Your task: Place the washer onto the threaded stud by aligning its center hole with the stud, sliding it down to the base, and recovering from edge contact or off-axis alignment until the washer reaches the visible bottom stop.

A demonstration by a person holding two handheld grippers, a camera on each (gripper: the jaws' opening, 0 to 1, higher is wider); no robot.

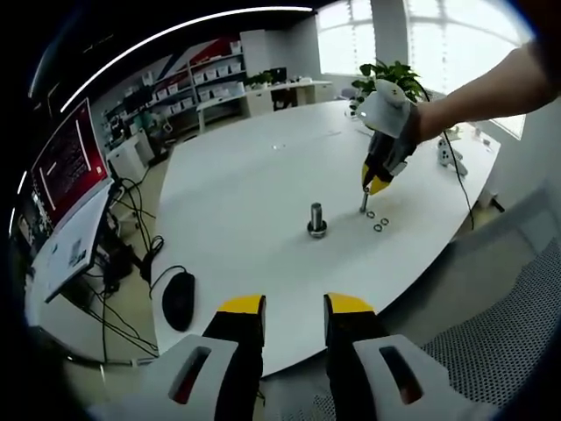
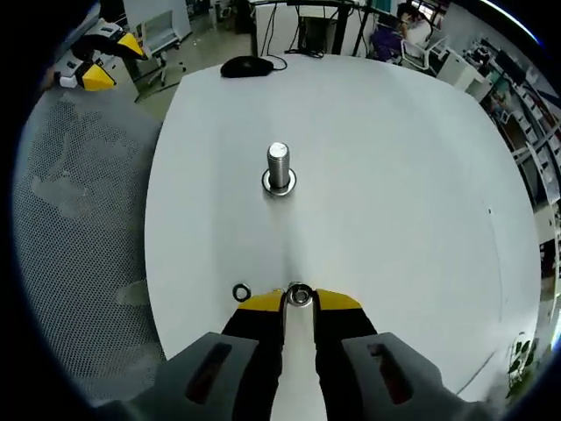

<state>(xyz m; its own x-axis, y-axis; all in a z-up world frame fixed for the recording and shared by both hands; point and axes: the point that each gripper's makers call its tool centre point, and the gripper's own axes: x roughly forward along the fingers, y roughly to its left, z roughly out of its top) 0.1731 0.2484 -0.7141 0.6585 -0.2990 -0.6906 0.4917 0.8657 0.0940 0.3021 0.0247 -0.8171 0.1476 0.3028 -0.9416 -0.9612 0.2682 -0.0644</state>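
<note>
My right gripper [image 2: 299, 298] sits low over the near edge of the white table [image 2: 394, 175], its yellow-tipped jaws drawn narrow around a washer [image 2: 300, 296] that lies between the tips; I judge it pinched by its rim, though I cannot tell whether it is lifted or resting on the surface. Just beside the left jaw lies a second washer [image 2: 241, 292], touching nothing. Farther in, toward the middle of the table, the threaded stud [image 2: 278, 165] stands upright on its round base, with a ring already at the bottom. From the left gripper view I count two loose washers [image 1: 378, 220] on the table near the right tool, so the count is three loose washers in all by my reckoning, one stud, one dark computer mouse [image 2: 248, 66] at the far edge. My left gripper [image 1: 294, 309] hangs off the table edge, well apart from everything, its jaws parted with nothing between them. What worries me: a rim grip this thin could let the washer pivot or slip as I carry it, and if it arrives tilted its hole would catch on the thread crests and jam off-axis. Coming in low could also knock the stud or drag the neighbouring washer along.
</note>
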